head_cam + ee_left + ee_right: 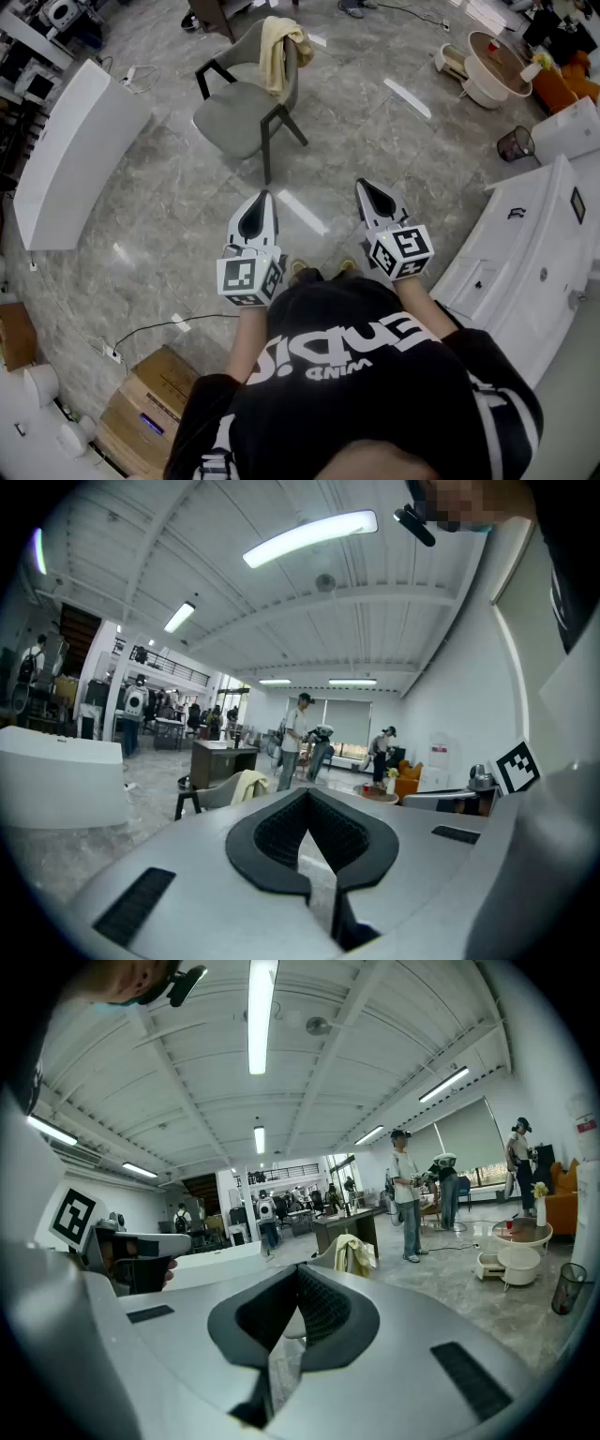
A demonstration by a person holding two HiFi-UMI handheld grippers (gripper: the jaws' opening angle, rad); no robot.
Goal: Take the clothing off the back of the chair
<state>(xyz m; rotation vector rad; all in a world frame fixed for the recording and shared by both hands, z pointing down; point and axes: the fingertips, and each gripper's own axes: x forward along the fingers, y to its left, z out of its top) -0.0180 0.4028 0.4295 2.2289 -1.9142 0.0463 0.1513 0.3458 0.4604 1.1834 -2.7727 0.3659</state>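
A pale yellow garment (279, 49) hangs over the backrest of a grey chair (242, 114) with dark legs, far ahead on the marble floor. The left gripper view shows the garment (247, 785) small, left of the jaw tips; in the right gripper view the garment (354, 1252) is just right of the tips. My left gripper (264, 196) and right gripper (362, 185) are held side by side close to my body, well short of the chair. Both point roughly level toward it. Each has its jaws shut with nothing between them.
A long white counter (75, 155) runs along the left and another white unit (530, 272) along the right. A round table (497, 58) and a mesh bin (515, 143) stand at the far right. Cardboard boxes (150, 403) and a cable lie behind left. People (298, 735) stand beyond the chair.
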